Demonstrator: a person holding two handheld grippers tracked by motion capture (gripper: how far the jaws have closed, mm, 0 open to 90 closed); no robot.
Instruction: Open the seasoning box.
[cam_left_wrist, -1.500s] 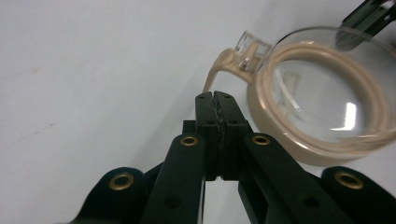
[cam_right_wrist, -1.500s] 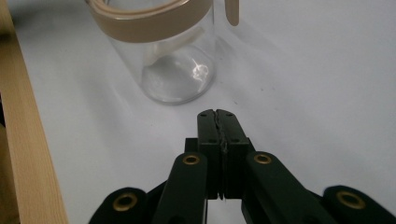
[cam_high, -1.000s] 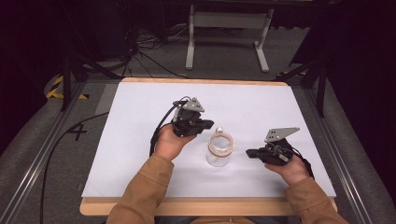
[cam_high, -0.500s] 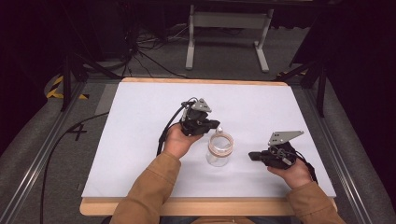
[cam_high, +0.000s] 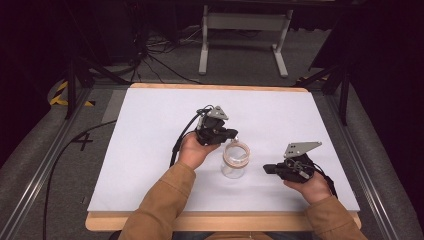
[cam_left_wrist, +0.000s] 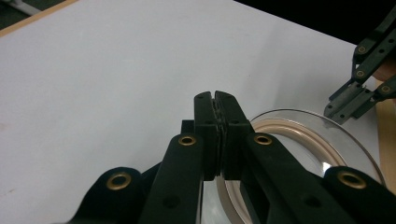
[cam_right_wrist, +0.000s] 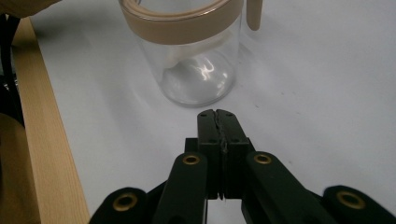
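Glass jar (cam_high: 234, 161), tan-rimmed, upright on the white worktop (cam_high: 150, 130) at lower centre. We hold the left claw (cam_high: 231, 134) clenched and empty above its rim, the right claw (cam_high: 267, 169) likewise clenched, lower right. Before gripping we should spread both, steadying the jar's wall.

The clear glass jar (cam_high: 234, 161) carried a pale beige band around its rim and a beige tab beside it. It stood on a plain white tabletop (cam_high: 150, 140) edged in light tan wood. The left gripper (cam_left_wrist: 216, 100) and the right gripper (cam_right_wrist: 217, 115) were matt black, with small brass-coloured rivets along their jaws. A grey three-cornered plate (cam_high: 301, 148) topped the right one. The person's sleeves (cam_high: 155, 210) were mustard brown. The floor beyond was dark grey, with a patch of yellow-and-black striping (cam_high: 62, 94).
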